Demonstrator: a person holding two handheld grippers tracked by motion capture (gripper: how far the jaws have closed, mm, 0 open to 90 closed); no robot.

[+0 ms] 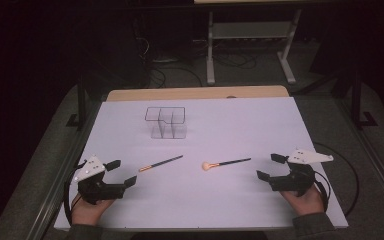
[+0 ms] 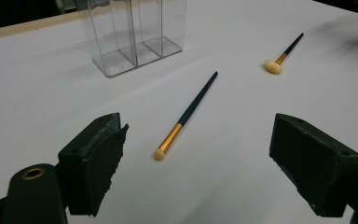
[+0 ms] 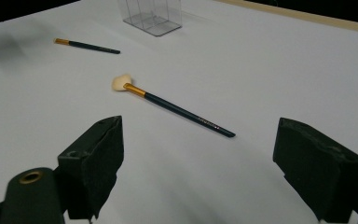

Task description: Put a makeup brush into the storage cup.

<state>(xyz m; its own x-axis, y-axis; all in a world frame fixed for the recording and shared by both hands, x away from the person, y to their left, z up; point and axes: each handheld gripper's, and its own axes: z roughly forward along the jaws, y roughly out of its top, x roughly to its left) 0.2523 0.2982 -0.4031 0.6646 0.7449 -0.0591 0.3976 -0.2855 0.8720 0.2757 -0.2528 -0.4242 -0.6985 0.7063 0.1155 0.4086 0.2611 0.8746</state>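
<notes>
Spread wide and gripping nothing, both claws, left gripper (image 1: 120,172) facing slim brush (image 2: 187,115) just ahead, right gripper (image 1: 271,166) facing fan brush (image 3: 172,107), needing straddling each handle squarely before pinching

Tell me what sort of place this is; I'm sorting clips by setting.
Probably a lab or recording room: a white table set with only two makeup brushes and a clear organizer, cables on the dark floor behind.

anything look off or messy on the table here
Nothing spilled or broken. The two makeup brushes, slim brush and fan brush, lie loose on the table beside the upright clear organizer, which looks empty.
</notes>
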